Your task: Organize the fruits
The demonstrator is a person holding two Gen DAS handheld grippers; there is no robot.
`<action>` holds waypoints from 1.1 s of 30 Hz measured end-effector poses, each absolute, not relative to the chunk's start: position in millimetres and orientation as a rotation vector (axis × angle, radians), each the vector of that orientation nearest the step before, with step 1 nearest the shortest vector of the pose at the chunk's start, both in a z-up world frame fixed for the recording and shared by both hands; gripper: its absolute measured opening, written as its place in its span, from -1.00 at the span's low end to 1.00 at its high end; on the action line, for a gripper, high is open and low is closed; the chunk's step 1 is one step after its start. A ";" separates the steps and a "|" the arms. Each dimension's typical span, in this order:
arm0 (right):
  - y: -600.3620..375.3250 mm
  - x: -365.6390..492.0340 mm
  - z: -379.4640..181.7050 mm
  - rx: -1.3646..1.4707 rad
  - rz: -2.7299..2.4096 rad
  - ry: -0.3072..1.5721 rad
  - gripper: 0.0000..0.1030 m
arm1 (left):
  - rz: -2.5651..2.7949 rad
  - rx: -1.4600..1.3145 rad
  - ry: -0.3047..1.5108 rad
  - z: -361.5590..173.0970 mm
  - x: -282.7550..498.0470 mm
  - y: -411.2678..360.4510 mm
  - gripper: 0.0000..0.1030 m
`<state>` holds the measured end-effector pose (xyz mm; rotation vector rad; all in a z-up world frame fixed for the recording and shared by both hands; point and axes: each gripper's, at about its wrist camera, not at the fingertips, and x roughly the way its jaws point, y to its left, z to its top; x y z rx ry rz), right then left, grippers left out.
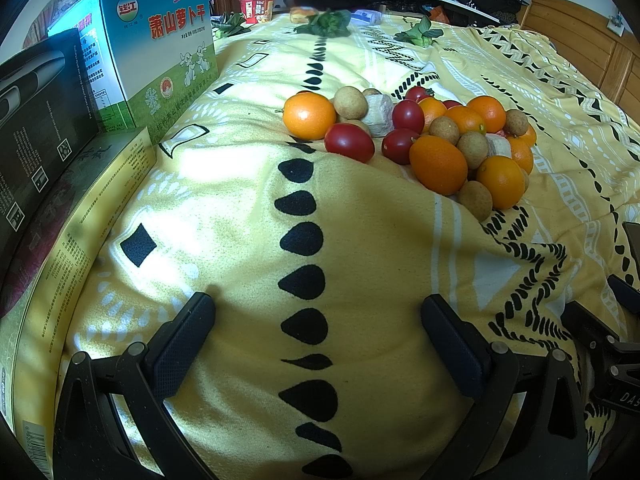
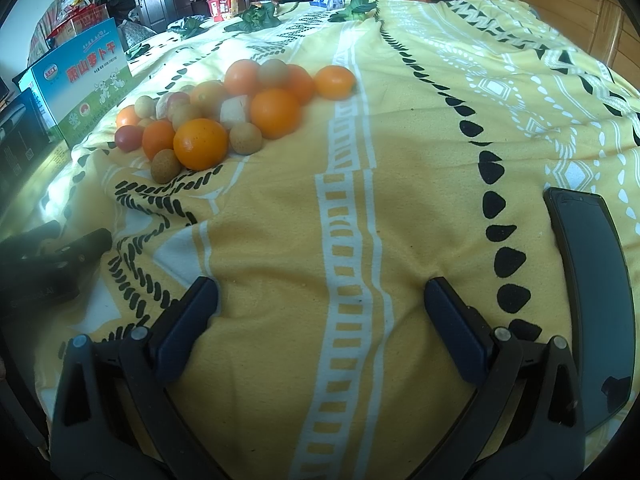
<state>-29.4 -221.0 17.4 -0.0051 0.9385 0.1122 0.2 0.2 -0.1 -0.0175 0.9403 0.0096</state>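
Observation:
A mixed pile of fruit lies on the yellow patterned blanket (image 1: 240,208): orange kumquats (image 1: 309,115), red cherry tomatoes (image 1: 349,142), brown longans (image 1: 350,102) and pale chunks (image 1: 379,109). In the right wrist view the pile (image 2: 200,144) lies ahead to the left on the blanket (image 2: 420,160). My left gripper (image 1: 318,308) is open and empty, low over the blanket, short of the pile. My right gripper (image 2: 320,290) is open and empty, to the right of the pile. Each gripper shows at the edge of the other's view (image 1: 608,344) (image 2: 52,264).
Boxes stand along the left: a blue-green carton (image 1: 160,48), a black box (image 1: 36,120) and a flat yellow box (image 1: 80,216). A dark phone (image 2: 592,288) lies at the right. Leafy greens (image 1: 326,24), snack packs (image 1: 256,10) and clothes sit at the far end.

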 end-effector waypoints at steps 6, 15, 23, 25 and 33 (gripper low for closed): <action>-218.9 -29.6 19.8 -0.021 0.102 0.942 1.00 | 0.010 -0.018 0.941 -0.3 0.4 0.2 1.00; -218.2 -29.3 20.0 -0.021 0.101 0.943 1.00 | 0.010 -0.018 0.941 -0.2 0.4 0.2 1.00; -218.4 -29.1 20.2 -0.021 0.102 0.942 1.00 | 0.010 -0.016 0.941 -0.3 0.5 0.3 1.00; -218.2 -29.0 20.3 -0.020 0.102 0.942 1.00 | 0.011 -0.016 0.941 -0.3 0.6 0.3 1.00; -218.0 -29.4 20.6 -0.021 0.102 0.941 1.00 | 0.014 -0.011 0.942 -0.2 -2.6 4.9 1.00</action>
